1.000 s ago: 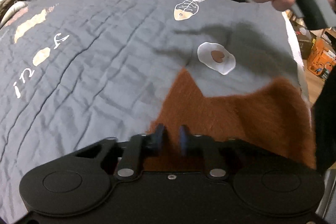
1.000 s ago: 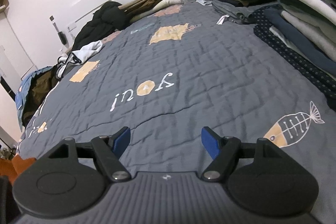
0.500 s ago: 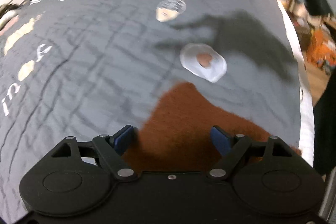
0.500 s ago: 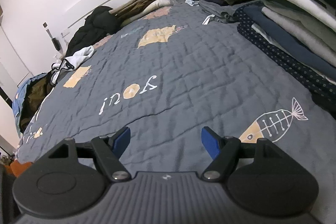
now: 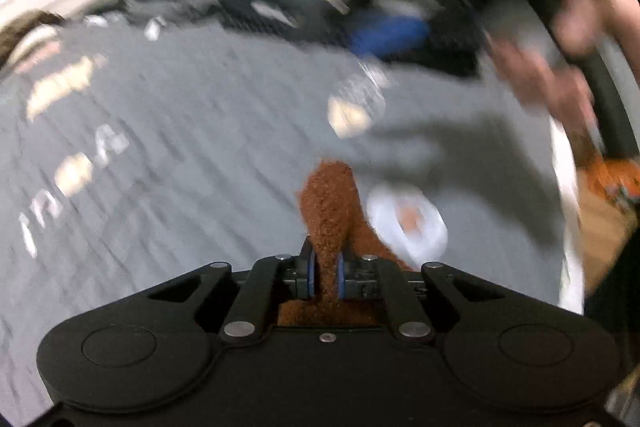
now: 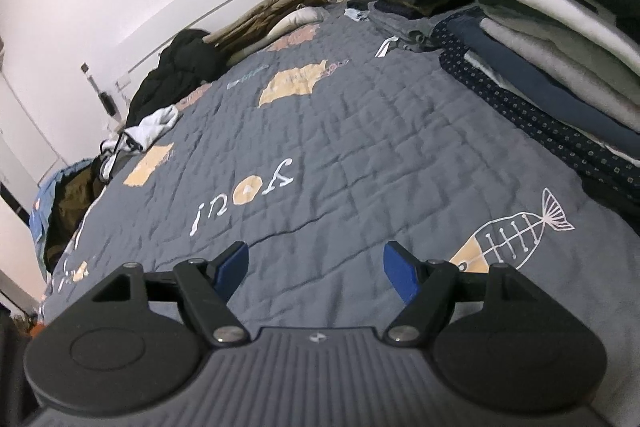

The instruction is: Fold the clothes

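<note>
A grey quilted bedspread [image 6: 360, 131] fills my view, folded clothes stacked [image 6: 552, 67] along its right edge. My right gripper [image 6: 316, 263] hovers above it, fingers spread and empty. My left gripper [image 5: 325, 273] is pinched on a rust-brown fleece garment [image 5: 328, 211], a narrow peak of cloth; that thin bite may slip if I lift fast.

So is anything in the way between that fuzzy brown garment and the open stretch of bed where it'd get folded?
Nothing visible. The left gripper is shut on the brown garment, and the grey quilt ahead looks bare. Stacked clothes sit at its right edge only.
</note>
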`<act>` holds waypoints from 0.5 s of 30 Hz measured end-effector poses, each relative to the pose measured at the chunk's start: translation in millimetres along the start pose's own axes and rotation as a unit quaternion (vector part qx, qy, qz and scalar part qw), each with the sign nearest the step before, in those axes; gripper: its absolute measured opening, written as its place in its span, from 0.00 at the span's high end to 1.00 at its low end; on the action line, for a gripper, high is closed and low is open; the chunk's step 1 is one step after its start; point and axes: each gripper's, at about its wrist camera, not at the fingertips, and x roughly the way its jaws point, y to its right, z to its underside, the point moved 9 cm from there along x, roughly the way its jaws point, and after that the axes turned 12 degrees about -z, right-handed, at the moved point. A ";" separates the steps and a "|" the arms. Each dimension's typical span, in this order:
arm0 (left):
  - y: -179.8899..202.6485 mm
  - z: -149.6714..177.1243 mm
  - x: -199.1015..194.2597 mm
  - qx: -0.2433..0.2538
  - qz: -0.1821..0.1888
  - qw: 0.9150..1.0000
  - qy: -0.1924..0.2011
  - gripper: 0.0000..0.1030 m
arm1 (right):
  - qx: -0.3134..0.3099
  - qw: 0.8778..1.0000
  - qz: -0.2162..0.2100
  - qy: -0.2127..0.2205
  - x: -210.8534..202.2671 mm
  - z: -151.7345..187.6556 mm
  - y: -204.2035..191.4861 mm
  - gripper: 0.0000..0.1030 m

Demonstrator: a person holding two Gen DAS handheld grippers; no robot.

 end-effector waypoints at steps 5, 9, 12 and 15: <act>-21.6 -79.3 13.2 0.000 -0.029 0.998 0.049 0.90 | 0.028 0.999 0.005 0.040 -19.2 -16.7 14.8 0.29; -20.7 -149.4 28.5 0.014 -0.035 0.995 0.089 0.90 | 0.049 0.997 0.017 0.059 -29.5 -24.9 33.8 0.29; -14.3 -200.8 40.6 0.013 -0.025 0.992 0.120 0.90 | 0.060 0.995 0.035 0.070 -36.1 -29.3 49.6 0.29; -5.8 -233.5 61.5 0.014 -0.020 0.991 0.133 0.90 | 0.077 0.992 0.049 0.083 -43.8 -34.4 66.4 0.29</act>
